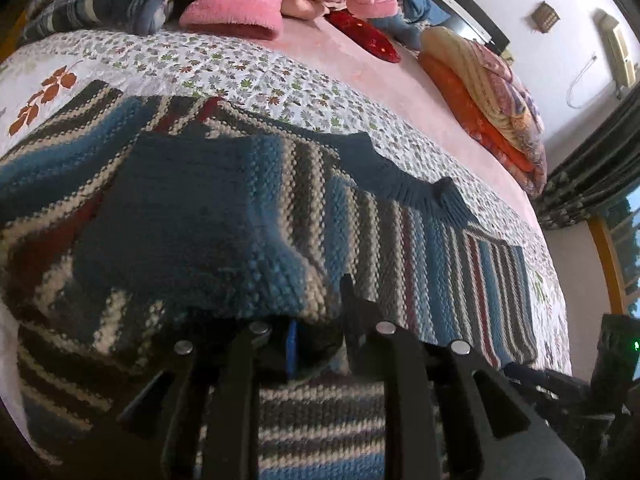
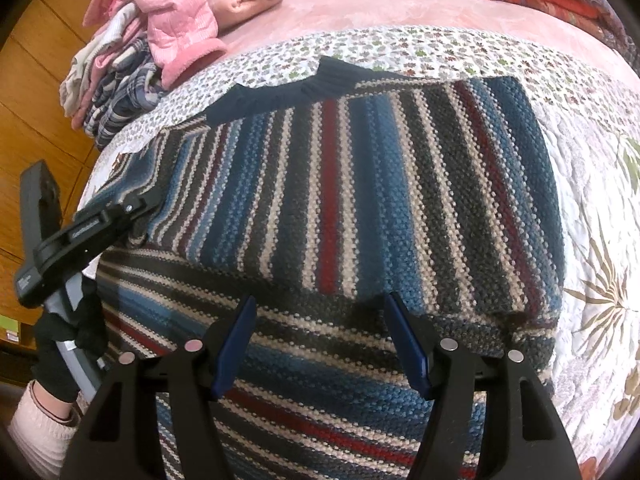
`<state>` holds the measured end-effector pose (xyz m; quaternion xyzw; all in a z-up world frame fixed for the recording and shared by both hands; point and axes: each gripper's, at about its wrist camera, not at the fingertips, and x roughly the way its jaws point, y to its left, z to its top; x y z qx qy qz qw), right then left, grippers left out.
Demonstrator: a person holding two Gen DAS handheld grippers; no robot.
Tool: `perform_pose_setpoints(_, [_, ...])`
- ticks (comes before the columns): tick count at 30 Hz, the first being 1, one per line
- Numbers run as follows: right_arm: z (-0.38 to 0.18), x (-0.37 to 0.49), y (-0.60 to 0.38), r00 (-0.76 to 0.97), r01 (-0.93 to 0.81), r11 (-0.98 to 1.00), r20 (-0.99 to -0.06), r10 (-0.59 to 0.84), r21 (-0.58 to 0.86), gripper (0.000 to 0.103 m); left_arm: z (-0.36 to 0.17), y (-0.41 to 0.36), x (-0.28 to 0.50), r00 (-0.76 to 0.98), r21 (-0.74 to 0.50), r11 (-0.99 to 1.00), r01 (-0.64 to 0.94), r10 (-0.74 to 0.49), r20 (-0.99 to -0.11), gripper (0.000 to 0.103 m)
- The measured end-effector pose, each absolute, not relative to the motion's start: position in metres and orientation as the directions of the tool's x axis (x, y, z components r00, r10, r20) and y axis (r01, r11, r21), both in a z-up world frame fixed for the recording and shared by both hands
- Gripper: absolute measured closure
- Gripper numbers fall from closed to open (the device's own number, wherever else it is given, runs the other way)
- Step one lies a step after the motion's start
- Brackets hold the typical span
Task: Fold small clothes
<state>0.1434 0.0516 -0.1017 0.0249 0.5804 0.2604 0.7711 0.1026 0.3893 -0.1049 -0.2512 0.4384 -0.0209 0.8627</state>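
Note:
A striped knit sweater (image 2: pixel 360 184) in blue, grey, cream and dark red lies spread on the flower-print bedspread (image 2: pixel 420 52), with its dark blue ribbed collar (image 2: pixel 280 96) at the far edge. In the left wrist view a raised fold of the sweater (image 1: pixel 208 216) drapes over my left gripper (image 1: pixel 320 320), whose jaws stand close together on the knit. The right wrist view shows that left gripper (image 2: pixel 136 204) at the sweater's left edge. My right gripper (image 2: pixel 320 316) hovers open over the near striped part, with nothing between its blue pads (image 2: pixel 236 344).
A pile of pink clothes (image 2: pixel 180 28) and a plaid garment (image 2: pixel 120 108) sit at the bed's far left corner. Folded orange and patterned quilts (image 1: pixel 492 96) lie at the far right. A gloved hand (image 2: pixel 68 332) holds the left gripper over the wooden floor (image 2: pixel 36 92).

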Motion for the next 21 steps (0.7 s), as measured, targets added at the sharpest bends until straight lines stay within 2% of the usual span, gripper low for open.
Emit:
perform_pose_setpoints(1, [-0.100, 0.143, 0.053, 0.190, -0.375, 0.861, -0.881, 0.434, 0.344, 0.036, -0.101, 0.391, 0.097, 0.611, -0.460, 0.871, -0.171, -0.272, -0.743, 0.071])
perform_pose_setpoints(2, [-0.098, 0.144, 0.055, 0.188, -0.376, 0.859, -0.879, 0.438, 0.348, 0.036, -0.097, 0.393, 0.089, 0.607, -0.469, 0.868, -0.160, -0.289, -0.741, 0.060])
perform_pose_setpoints(3, [-0.096, 0.145, 0.057, 0.185, -0.375, 0.857, -0.877, 0.443, 0.354, 0.036, -0.092, 0.397, 0.077, 0.603, -0.484, 0.862, -0.147, -0.310, -0.735, 0.057])
perform_pose_setpoints(5, [-0.089, 0.148, 0.064, 0.169, -0.376, 0.842, -0.865, 0.472, 0.386, 0.036, -0.080, 0.409, 0.052, 0.610, -0.517, 0.847, -0.123, -0.347, -0.713, 0.057])
perform_pose_setpoints(7, [-0.081, 0.152, 0.077, 0.158, -0.385, 0.825, -0.851, 0.501, 0.415, 0.036, -0.069, 0.424, 0.038, 0.637, -0.504, 0.854, -0.130, -0.318, -0.702, 0.056])
perform_pose_setpoints(12, [-0.068, 0.164, 0.135, 0.070, -0.415, 0.754, -0.809, 0.584, 0.509, 0.035, -0.046, 0.488, 0.039, 0.687, -0.386, 0.875, -0.294, -0.088, -0.722, 0.054])
perform_pose_setpoints(14, [-0.067, 0.168, 0.166, 0.045, -0.438, 0.743, -0.813, 0.580, 0.506, 0.035, -0.050, 0.503, 0.050, 0.659, -0.355, 0.872, -0.338, -0.050, -0.750, 0.054])
perform_pose_setpoints(19, [-0.079, 0.176, 0.223, -0.029, -0.428, 0.732, -0.817, 0.576, 0.530, 0.035, -0.080, 0.507, 0.074, 0.553, -0.173, 0.899, -0.402, 0.087, -0.829, 0.057])
perform_pose_setpoints(21, [-0.084, 0.178, 0.236, -0.040, -0.424, 0.735, -0.821, 0.569, 0.529, 0.035, -0.092, 0.506, 0.075, 0.532, -0.163, 0.903, -0.397, 0.082, -0.843, 0.057])
